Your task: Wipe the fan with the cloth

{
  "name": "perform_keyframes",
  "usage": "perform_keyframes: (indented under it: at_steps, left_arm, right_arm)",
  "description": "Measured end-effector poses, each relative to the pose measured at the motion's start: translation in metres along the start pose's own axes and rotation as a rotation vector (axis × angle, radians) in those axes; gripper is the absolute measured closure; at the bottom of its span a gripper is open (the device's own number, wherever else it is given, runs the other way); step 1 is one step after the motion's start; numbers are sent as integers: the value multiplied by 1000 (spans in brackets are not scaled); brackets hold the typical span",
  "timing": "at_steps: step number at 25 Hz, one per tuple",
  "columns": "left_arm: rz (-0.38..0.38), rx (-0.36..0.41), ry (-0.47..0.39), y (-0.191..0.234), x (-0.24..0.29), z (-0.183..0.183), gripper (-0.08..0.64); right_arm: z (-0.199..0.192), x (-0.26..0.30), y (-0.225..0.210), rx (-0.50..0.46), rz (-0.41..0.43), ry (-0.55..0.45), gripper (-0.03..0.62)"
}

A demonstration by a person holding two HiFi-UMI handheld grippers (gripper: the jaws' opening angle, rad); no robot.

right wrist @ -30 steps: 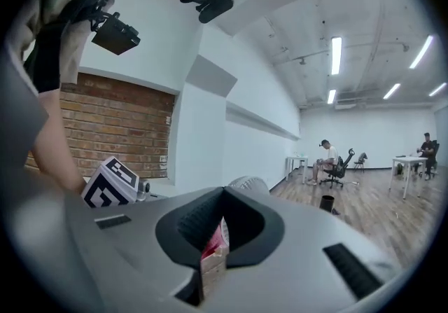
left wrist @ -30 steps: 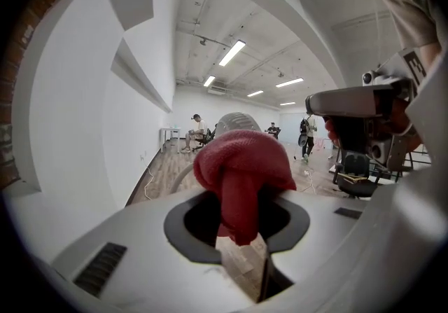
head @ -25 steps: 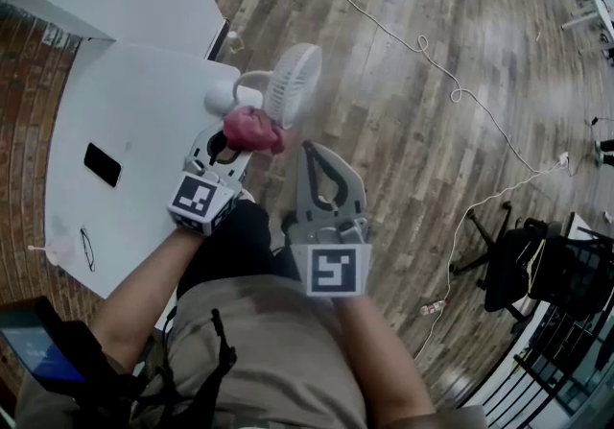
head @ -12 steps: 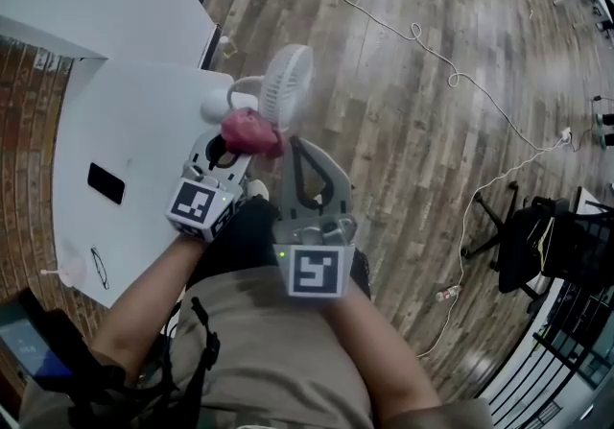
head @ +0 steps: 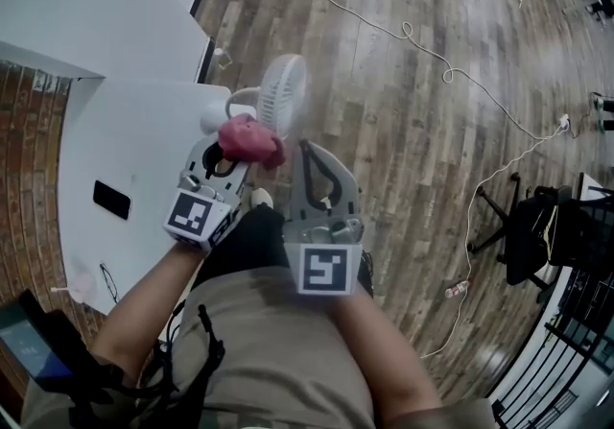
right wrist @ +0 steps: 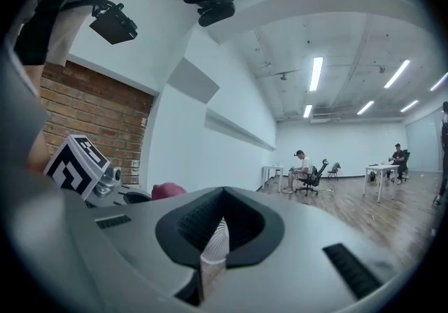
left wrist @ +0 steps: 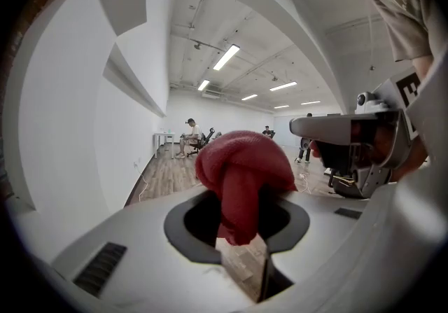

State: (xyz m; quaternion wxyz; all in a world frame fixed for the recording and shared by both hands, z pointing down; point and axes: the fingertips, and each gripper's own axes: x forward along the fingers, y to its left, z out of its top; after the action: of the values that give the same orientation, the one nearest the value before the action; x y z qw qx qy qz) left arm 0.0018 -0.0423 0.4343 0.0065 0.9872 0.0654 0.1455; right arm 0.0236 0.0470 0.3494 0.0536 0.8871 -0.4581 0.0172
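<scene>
Left gripper (head: 237, 154) is slightly higher than a second ago, and the red cloth (head: 249, 137) now meets the lower rim of the fan (head: 281, 96) at the table (head: 125, 130) edge. Its jaws clamp the cloth as a wad to wipe with. Right gripper (head: 309, 147) is closed, empty and parked alongside. Only the left gripper view shows the pinch, and only the head view shows the fan contact
</scene>
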Motion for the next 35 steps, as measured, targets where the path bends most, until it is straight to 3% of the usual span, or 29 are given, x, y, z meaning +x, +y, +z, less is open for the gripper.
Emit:
perform_keyframes:
  at_steps: [4, 14, 18, 21, 31, 35]
  left_arm:
    - [-21, 22, -1, 3, 1, 7, 453]
    - [-31, 37, -51, 8, 4, 30, 453]
    - [-66, 8, -84, 6, 6, 40, 453]
    - [-98, -8, -67, 3, 8, 46, 453]
    - [-106, 9, -72, 13, 16, 55, 453]
    - [-104, 5, -78, 22, 22, 58, 453]
  right_arm:
    - [0, 1, -1, 45, -25, 0, 595]
    - [9, 11, -1, 36, -43, -22, 595]
    - [7, 15, -1, 37, -40, -12, 595]
    - [8, 17, 1, 40, -28, -12, 595]
    - [9, 23, 5, 1, -5, -21, 595]
    - [8, 24, 1, 31, -27, -25, 595]
